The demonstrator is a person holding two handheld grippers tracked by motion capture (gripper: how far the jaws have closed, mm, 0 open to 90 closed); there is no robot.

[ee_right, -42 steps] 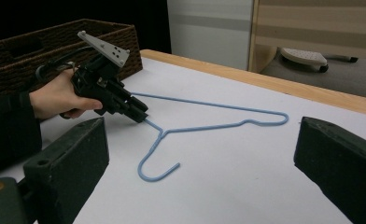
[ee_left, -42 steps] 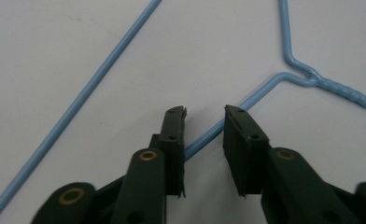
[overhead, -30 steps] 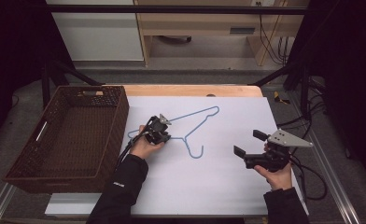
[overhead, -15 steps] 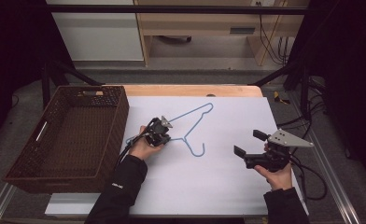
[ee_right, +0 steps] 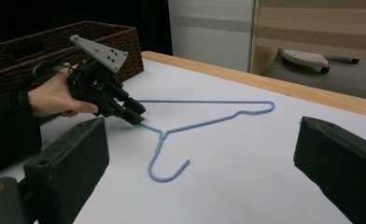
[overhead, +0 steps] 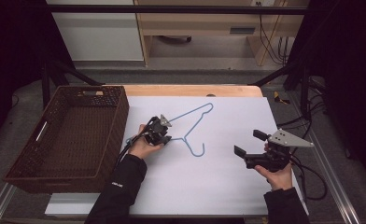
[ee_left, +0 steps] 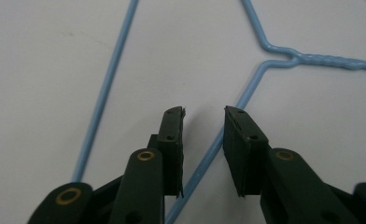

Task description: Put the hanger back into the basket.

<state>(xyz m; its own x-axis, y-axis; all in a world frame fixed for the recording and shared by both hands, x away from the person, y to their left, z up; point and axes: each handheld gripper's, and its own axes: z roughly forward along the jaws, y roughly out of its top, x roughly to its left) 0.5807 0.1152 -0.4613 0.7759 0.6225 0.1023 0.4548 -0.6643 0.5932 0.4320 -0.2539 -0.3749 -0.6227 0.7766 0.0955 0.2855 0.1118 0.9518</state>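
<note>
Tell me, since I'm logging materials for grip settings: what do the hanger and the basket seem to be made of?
Hanger: apparently thin metal wire with a smooth light-blue coating; the neck is twisted wire, as the left gripper view shows. Basket: dark brown woven wicker or rattan look, matte, with cut-out handles; natural or plastic fibre, I can't tell.

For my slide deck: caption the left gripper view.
Left claw, jaws just parted, straddles the blue wire hanger lying on the white table.
</note>
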